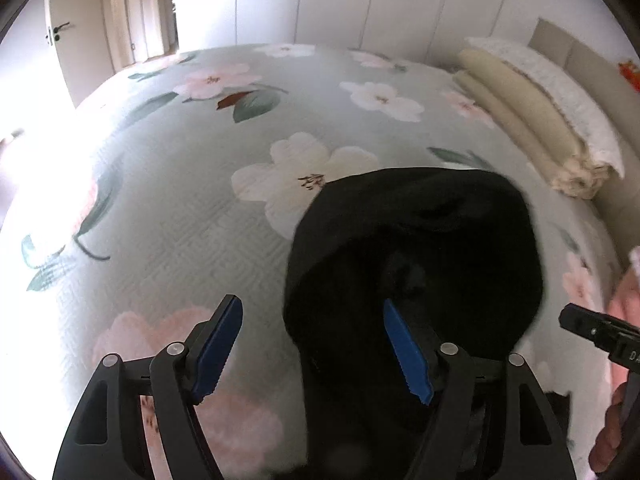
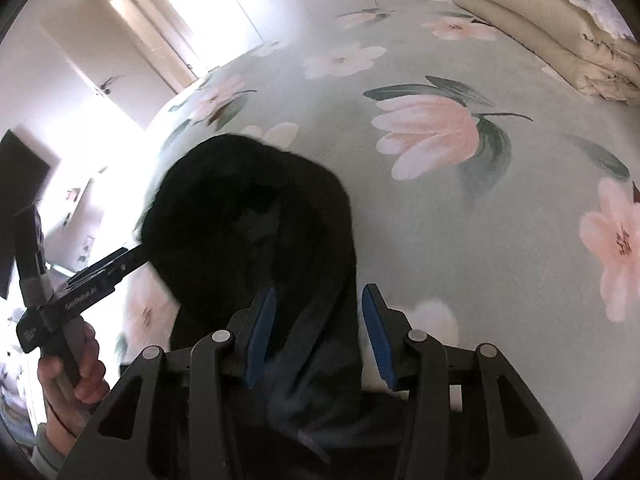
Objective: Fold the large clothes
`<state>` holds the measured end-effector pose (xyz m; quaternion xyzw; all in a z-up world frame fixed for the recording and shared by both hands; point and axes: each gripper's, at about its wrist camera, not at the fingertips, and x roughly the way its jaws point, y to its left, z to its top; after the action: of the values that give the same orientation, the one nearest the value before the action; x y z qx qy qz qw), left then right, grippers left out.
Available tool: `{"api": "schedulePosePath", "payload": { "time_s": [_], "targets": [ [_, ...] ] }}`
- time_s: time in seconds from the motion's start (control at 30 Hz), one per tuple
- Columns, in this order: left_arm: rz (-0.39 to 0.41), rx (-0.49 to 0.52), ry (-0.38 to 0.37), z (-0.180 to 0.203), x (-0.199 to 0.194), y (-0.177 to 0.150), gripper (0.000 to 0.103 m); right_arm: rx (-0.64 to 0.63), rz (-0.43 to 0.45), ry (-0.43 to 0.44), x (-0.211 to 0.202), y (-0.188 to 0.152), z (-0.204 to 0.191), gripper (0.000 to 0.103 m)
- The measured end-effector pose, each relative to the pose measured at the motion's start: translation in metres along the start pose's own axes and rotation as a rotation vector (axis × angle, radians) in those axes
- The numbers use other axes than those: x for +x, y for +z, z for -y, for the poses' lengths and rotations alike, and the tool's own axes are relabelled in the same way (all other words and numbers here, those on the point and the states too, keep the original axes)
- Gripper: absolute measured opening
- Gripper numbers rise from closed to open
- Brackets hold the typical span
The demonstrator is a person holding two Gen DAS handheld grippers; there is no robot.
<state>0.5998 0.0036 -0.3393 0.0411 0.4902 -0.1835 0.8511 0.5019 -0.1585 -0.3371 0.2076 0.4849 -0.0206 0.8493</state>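
On floral bed (image 1: 192,208), black garment (image 1: 416,248) lies bunched. Left claw (image 1: 312,352) wide open over its edge; right claw (image 2: 316,336) open, cloth between pads.

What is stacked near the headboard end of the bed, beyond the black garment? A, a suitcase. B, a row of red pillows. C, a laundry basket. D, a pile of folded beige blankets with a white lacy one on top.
D: the left wrist view shows folded beige blankets topped by a white lacy cover on the floral bedspread, beyond the black garment.
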Motion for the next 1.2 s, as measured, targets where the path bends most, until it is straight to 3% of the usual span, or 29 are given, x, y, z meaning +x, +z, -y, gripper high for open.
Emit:
{"api": "schedulePosePath", "payload": {
  "time_s": [0.1,0.17,0.2,0.23,0.27,0.3,0.4,0.5,0.6,0.63,0.7,0.77,0.83,0.87,0.93,1.03,1.1,1.2],
  "targets": [
    [-0.056,0.002,0.053,-0.004,0.032,0.008,0.051,0.018,-0.026,-0.010,0.026,0.016,0.003,0.049],
    [-0.100,-0.013,0.066,-0.010,0.050,0.009,0.011,0.035,-0.044,-0.007,0.046,0.023,0.003,0.049],
    [-0.125,-0.044,0.052,-0.016,0.060,0.011,0.011,0.035,-0.050,-0.011,0.057,0.025,0.005,0.049],
    [-0.115,-0.071,0.032,-0.022,0.058,0.011,0.008,0.027,-0.059,-0.034,0.068,0.028,0.004,0.040],
    [-0.091,-0.090,-0.005,-0.026,0.053,0.011,0.007,0.009,-0.057,-0.064,0.073,0.030,0.002,0.021],
    [-0.031,-0.109,-0.079,-0.033,0.037,0.008,0.007,-0.014,-0.041,-0.077,0.072,0.033,-0.001,0.008],
    [0.062,-0.159,-0.239,-0.063,-0.001,-0.008,0.007,-0.081,0.084,-0.052,0.033,0.030,-0.006,0.008],
    [-0.077,-0.266,-0.333,-0.098,0.023,-0.036,0.008,-0.072,0.121,-0.080,0.016,0.008,0.009,0.007],
    [-0.227,-0.228,-0.249,-0.094,0.066,-0.059,0.008,-0.009,-0.006,-0.079,0.057,-0.013,0.033,0.008],
    [-0.236,-0.245,-0.270,-0.098,0.072,-0.063,0.010,-0.007,-0.050,-0.113,0.076,-0.020,0.038,0.008],
    [-0.242,-0.277,-0.344,-0.106,0.070,-0.061,0.017,0.044,-0.113,-0.093,0.103,-0.027,0.056,0.008],
    [-0.236,-0.236,-0.339,-0.106,0.060,-0.060,0.042,0.092,-0.113,-0.037,0.097,-0.023,0.065,0.010],
    [-0.238,-0.165,-0.289,-0.106,0.046,-0.064,0.063,0.068,-0.127,-0.048,0.088,-0.021,0.065,0.031],
    [-0.236,-0.134,-0.271,-0.106,0.038,-0.066,0.066,0.053,-0.136,-0.050,0.080,-0.021,0.064,0.037],
    [-0.234,-0.076,-0.257,-0.110,0.023,-0.071,0.066,0.028,-0.150,-0.030,0.065,-0.025,0.066,0.051],
    [-0.186,0.014,-0.218,-0.101,-0.006,-0.071,0.066,0.000,-0.139,0.013,0.033,-0.028,0.062,0.052],
    [-0.114,0.138,-0.181,-0.080,-0.032,-0.063,0.066,-0.040,-0.103,0.004,0.011,-0.023,0.050,0.052],
    [-0.094,0.237,-0.148,-0.060,-0.055,-0.061,0.069,-0.117,-0.035,0.000,-0.015,-0.008,0.019,0.052]
  ]
}}
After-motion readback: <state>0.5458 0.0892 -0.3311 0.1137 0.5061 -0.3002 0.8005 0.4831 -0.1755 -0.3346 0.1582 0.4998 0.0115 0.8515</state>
